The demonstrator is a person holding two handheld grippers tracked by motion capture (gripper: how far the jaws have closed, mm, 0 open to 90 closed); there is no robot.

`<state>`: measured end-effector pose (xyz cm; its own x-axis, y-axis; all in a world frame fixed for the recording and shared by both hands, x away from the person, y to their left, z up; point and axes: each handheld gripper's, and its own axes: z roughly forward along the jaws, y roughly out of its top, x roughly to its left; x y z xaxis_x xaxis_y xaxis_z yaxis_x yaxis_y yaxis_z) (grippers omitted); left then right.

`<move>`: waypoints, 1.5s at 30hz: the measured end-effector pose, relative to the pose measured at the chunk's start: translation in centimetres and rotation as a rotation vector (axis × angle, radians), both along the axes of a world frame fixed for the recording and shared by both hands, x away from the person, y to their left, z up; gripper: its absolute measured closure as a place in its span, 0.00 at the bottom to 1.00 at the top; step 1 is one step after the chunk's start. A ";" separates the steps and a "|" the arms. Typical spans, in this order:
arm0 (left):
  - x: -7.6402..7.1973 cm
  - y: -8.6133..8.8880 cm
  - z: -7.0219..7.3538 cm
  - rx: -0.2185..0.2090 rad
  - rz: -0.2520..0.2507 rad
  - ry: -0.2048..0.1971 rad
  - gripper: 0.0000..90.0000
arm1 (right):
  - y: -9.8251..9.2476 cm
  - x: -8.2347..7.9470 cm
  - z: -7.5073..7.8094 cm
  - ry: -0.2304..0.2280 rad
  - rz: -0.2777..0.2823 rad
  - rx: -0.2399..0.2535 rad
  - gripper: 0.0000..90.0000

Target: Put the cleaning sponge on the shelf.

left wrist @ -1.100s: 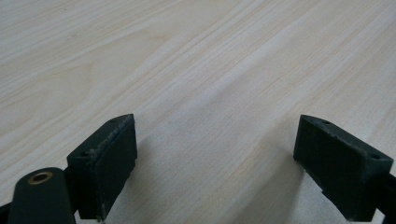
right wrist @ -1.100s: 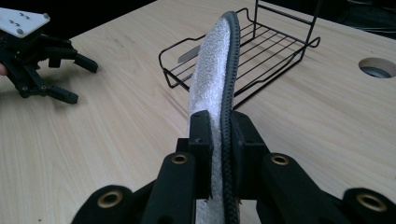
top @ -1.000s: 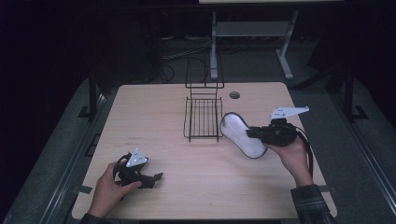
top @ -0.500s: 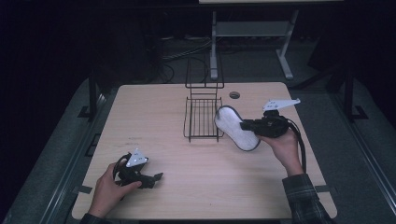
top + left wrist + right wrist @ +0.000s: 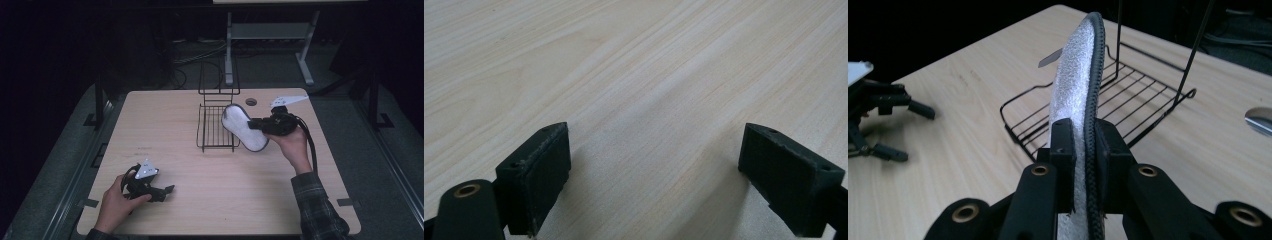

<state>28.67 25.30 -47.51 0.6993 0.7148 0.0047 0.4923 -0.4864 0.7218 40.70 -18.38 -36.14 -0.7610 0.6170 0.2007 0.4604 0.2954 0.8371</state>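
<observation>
Resting low on the near left tabletop (image 5: 150,120), left tool (image 5: 162,192) lying spread, nothing between its jaws. Reaching forward over the right side, right hand (image 5: 292,145) holding the right tool (image 5: 252,124) pinching an insole (image 5: 245,127) on edge. Compared with a second ago, hanging higher and closer to the wire rack (image 5: 217,127), insole tip now overlapping its right rim.

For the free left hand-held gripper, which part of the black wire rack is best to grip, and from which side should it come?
Probably the low front rim of the wire rack, approached from the person's side. That rim is one thin wire, so open jaws like those of the left hand-held gripper can close over it. The tall back frame stands farther away, and the right hand-held gripper holds the white insole over the rack's right edge.
</observation>
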 end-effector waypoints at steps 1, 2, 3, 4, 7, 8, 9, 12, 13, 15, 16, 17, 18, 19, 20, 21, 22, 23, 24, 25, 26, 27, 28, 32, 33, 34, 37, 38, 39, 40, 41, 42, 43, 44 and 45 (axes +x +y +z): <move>0.0 0.0 0.0 0.000 0.000 0.000 0.14 | 0.1 0.2 0.0 0.004 -0.001 0.002 0.89; 0.0 0.0 0.0 0.000 0.000 0.000 0.14 | 0.3 0.5 0.0 0.007 0.001 0.000 0.89; 0.0 0.0 0.0 0.000 0.000 0.000 0.14 | 0.5 0.6 0.1 0.007 -0.003 0.001 0.89; 0.0 0.0 0.0 0.000 0.000 0.000 0.14 | 0.6 0.9 0.1 0.009 -0.002 0.005 0.89; 0.0 0.0 0.0 0.000 0.000 0.000 0.14 | 1.1 1.4 0.1 0.008 -0.009 0.011 0.89; 0.0 0.0 0.0 0.000 0.000 0.000 0.14 | 1.2 1.6 0.1 0.011 -0.014 0.018 0.89; 0.0 0.0 0.0 0.000 0.000 0.000 0.14 | 1.4 1.9 0.0 0.020 -0.011 0.018 0.89; 0.0 0.0 0.0 -0.001 0.000 0.000 0.14 | 1.9 2.6 0.0 0.028 -0.013 0.021 0.89; 0.0 0.0 0.0 -0.001 0.000 0.000 0.14 | 2.0 2.8 0.0 0.028 -0.012 0.019 0.89; 0.0 0.0 0.0 -0.001 0.001 0.000 0.14 | 2.3 3.1 -0.1 0.025 -0.013 0.026 0.89; 0.0 0.0 0.0 0.000 0.000 0.000 0.14 | 2.5 3.3 -0.2 0.028 -0.016 0.031 0.89; 0.0 0.0 0.0 0.000 0.000 0.000 0.14 | 2.6 3.5 -0.2 0.038 -0.014 0.026 0.89; 0.0 0.0 0.0 0.000 0.000 0.000 0.14 | 2.8 3.7 -0.3 0.039 -0.014 0.025 0.89; 0.0 0.0 0.0 -0.001 0.000 0.000 0.14 | 2.9 3.9 -0.3 0.041 -0.016 0.027 0.89; 0.0 0.0 0.0 0.000 0.000 0.000 0.14 | 3.1 4.1 -0.4 0.043 -0.014 0.029 0.89; 0.0 0.0 0.0 -0.001 0.000 0.000 0.14 | 3.2 4.3 -0.4 0.040 -0.013 0.028 0.89; 0.0 0.0 0.0 0.000 0.000 -0.001 0.14 | 3.4 4.4 -0.5 0.042 -0.014 0.029 0.89; 0.0 0.0 0.0 -0.001 0.000 0.000 0.14 | 3.6 4.6 -0.6 0.040 -0.010 0.030 0.89; 0.0 0.0 0.0 0.000 0.000 0.000 0.14 | 3.8 4.8 -0.7 0.042 -0.012 0.031 0.89; 0.0 0.0 0.0 -0.001 -0.001 0.000 0.14 | 4.0 4.9 -0.7 0.045 -0.015 0.032 0.89; 0.0 0.0 0.0 -0.001 -0.001 0.000 0.14 | 4.2 5.0 -0.9 0.053 -0.016 0.035 0.89; 0.0 0.0 0.0 -0.002 0.000 0.000 0.14 | 4.4 5.2 -1.0 0.048 -0.020 0.031 0.89; 0.0 0.0 0.0 0.000 -0.001 0.001 0.14 | 4.6 5.4 -1.2 0.055 -0.023 0.034 0.89; 0.0 0.0 0.0 0.000 0.000 -0.001 0.14 | 5.6 6.2 -2.0 0.081 -0.017 0.033 0.89; 0.0 0.0 0.0 0.000 -0.001 -0.001 0.14 | 5.9 6.3 -2.1 0.088 -0.016 0.033 0.89; 0.0 0.0 0.0 0.001 -0.001 -0.001 0.14 | 6.1 6.4 -2.2 0.091 -0.016 0.032 0.89; 0.0 0.0 0.0 0.000 -0.001 0.000 0.14 | 6.7 6.7 -2.5 0.093 -0.016 0.023 0.89; 0.0 0.0 0.0 0.000 -0.001 0.000 0.14 | 6.9 6.9 -2.6 0.093 -0.015 0.022 0.89; 0.0 0.0 0.0 0.000 -0.001 0.000 0.14 | 7.0 6.9 -2.6 0.097 -0.016 0.024 0.89; 0.0 0.0 0.0 0.000 -0.001 -0.001 0.14 | 7.2 7.0 -2.7 0.101 -0.017 0.024 0.88; 0.0 0.0 0.0 0.000 -0.001 -0.001 0.14 | 7.3 7.1 -2.8 0.105 -0.019 0.025 0.88; 0.0 0.0 0.0 0.000 0.000 0.000 0.14 | 7.4 7.1 -2.9 0.101 -0.016 0.024 0.88; 0.0 0.0 0.0 0.000 0.000 0.000 0.14 | 7.5 7.1 -2.9 0.108 -0.020 0.023 0.88; 0.0 0.0 0.0 0.001 0.000 0.000 0.14 | 7.6 7.1 -3.0 0.118 -0.024 0.021 0.88; 0.0 0.0 0.0 0.001 0.000 0.000 0.14 | 7.6 7.2 -3.1 0.120 -0.025 0.017 0.88</move>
<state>28.68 25.31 -47.52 0.6992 0.7149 0.0054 0.4923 -0.4869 0.7216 47.88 -10.82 -39.27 -0.7155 0.6308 0.3002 0.5643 0.2687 0.7806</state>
